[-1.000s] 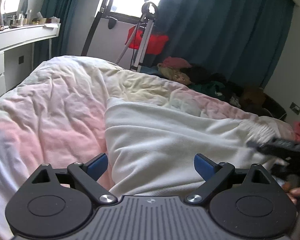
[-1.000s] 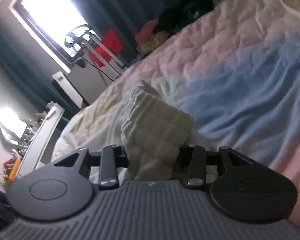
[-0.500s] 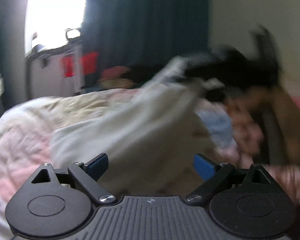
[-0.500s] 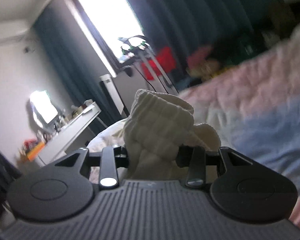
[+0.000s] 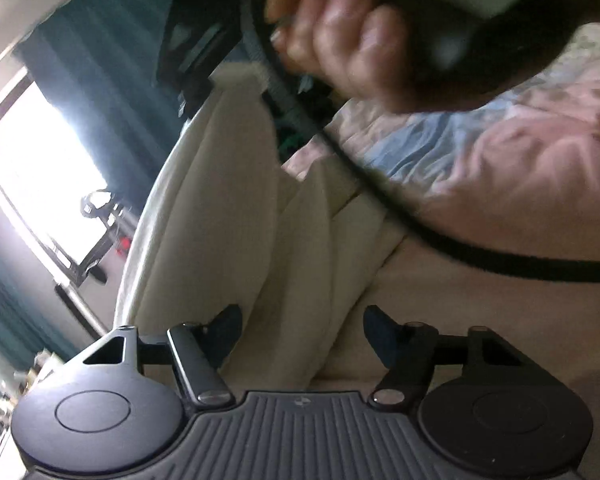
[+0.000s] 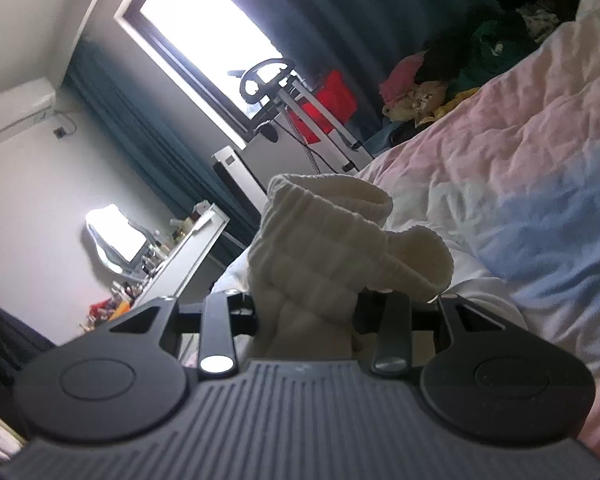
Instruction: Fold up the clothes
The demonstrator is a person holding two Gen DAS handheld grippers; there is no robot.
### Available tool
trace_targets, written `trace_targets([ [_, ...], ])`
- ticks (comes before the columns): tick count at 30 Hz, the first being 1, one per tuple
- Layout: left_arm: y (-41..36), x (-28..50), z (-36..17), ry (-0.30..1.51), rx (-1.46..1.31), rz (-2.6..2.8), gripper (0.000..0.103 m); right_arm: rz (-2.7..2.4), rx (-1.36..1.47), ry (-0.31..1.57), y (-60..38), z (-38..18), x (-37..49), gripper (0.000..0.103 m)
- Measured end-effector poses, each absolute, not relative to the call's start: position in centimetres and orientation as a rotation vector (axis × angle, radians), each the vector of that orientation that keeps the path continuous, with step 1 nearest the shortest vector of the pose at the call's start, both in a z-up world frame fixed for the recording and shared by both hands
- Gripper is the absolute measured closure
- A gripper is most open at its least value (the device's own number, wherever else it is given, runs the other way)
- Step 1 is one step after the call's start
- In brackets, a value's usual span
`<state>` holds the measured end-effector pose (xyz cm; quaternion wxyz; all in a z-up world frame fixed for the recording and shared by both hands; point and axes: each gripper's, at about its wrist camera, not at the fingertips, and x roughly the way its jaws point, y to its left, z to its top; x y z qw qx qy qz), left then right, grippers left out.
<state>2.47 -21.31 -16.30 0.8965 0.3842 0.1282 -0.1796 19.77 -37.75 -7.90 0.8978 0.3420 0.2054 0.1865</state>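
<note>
A cream garment (image 5: 224, 216) hangs lifted above the bed, stretched from the right gripper at the top of the left wrist view down to my left gripper (image 5: 300, 330). The left jaws stand apart with folds of the cloth between them, not pinched. My right gripper (image 6: 305, 314) is shut on the garment's ribbed cream hem (image 6: 332, 236), which bunches up over the fingers. In the left wrist view the hand (image 5: 340, 36) holding the right gripper shows close above.
The bed has a pink, blue and white duvet (image 6: 532, 168). A pile of clothes (image 6: 452, 76) lies beyond it by dark teal curtains (image 6: 360, 12). A window, a stand with a red part (image 6: 328, 100) and a white desk (image 6: 188, 252) are on the left.
The right gripper lifted the garment's hem up off the bed. The left gripper tilted upward and moved in under the hanging cloth, with its jaws somewhat narrower than before.
</note>
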Motion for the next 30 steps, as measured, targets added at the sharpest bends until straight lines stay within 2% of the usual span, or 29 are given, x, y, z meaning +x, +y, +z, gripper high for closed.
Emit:
trace_targets([
  [4, -22.0, 3.3, -16.7, 0.283, 0.795, -0.350, 0.041, 0.405, 0.722, 0.397, -37.8, -7.6, 19.6, 0.060],
  [7, -20.8, 4.8, -15.9, 0.344, 0.681, -0.291, 0.061, 0.440, 0.712, 0.351, -37.5, -6.9, 19.1, 0.060],
  [9, -19.5, 5.6, -15.0, 0.404, 0.576, -0.285, 0.097, 0.446, 0.706, 0.326, -37.6, -6.4, 18.9, 0.060],
  [16, -15.1, 7.1, -13.2, 0.603, 0.326, -0.294, 0.098, 0.360, 0.694, 0.285, -39.6, -6.2, 19.4, 0.060],
  [19, -14.9, 7.5, -13.1, 0.628, 0.295, -0.301, 0.097, 0.228, 0.684, 0.328, -41.0, -8.0, 19.5, 0.060],
  [23, -14.7, 7.7, -13.1, 0.665, 0.269, -0.341, 0.088, 0.025, 0.789, 0.565, -43.2, -13.4, 20.2, 0.054],
  [25, -13.9, 7.9, -12.6, 0.690, 0.192, -0.373, 0.078, 0.005, 0.906, 0.606, -44.4, -15.2, 20.1, 0.033],
  [27, -12.9, 8.1, -11.9, 0.713, 0.101, -0.416, 0.051, -0.003, 0.976, 0.630, -45.1, -15.7, 20.2, 0.020],
  [28, -12.3, 8.1, -11.5, 0.724, 0.050, -0.442, 0.044, 0.010, 0.991, 0.638, -45.3, -15.8, 20.2, 0.020],
  [30, -10.6, 7.5, -10.8, 0.730, -0.032, -0.482, 0.024, 0.053, 1.008, 0.647, -45.3, -15.9, 20.2, 0.020],
])
